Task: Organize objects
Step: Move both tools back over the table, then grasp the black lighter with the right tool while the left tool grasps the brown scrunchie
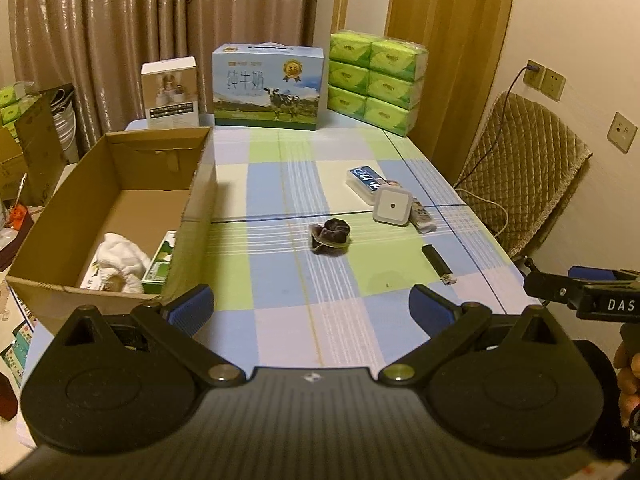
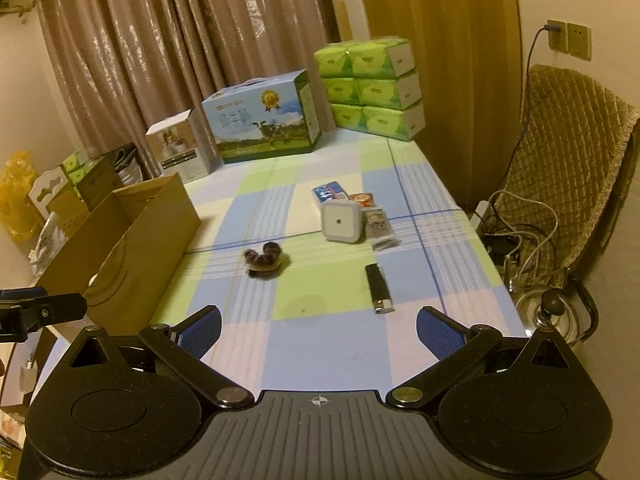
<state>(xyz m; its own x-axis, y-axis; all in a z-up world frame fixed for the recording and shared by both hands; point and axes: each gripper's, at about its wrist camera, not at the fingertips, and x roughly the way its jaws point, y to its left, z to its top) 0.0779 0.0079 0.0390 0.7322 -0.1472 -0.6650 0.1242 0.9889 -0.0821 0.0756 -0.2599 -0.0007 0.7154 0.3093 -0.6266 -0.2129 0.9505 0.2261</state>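
An open cardboard box [image 1: 120, 168] [image 2: 132, 240] stands on the left of the checked table [image 1: 288, 312]; in it lie a white cloth [image 1: 120, 258] and a green packet [image 1: 160, 264]. On the table sit a dark scrunchie [image 1: 330, 236] [image 2: 265, 260], a black lighter [image 1: 438, 264] [image 2: 379, 288], a white square device [image 1: 393, 205] [image 2: 341, 222], a blue-white pack [image 1: 364, 180] [image 2: 330, 192] and small sachets [image 1: 422, 216] [image 2: 378, 224]. My left gripper [image 1: 310, 306] is open near the table's front edge, empty. My right gripper [image 2: 318, 332] is open too, short of the lighter.
At the table's far end stand a white carton [image 1: 171, 92], a blue milk carton [image 1: 267, 86] [image 2: 262, 120] and stacked green tissue packs [image 1: 374, 80] [image 2: 372, 84]. A padded chair [image 1: 528, 184] [image 2: 568, 176] with cables stands to the right. Boxes clutter the floor on the left.
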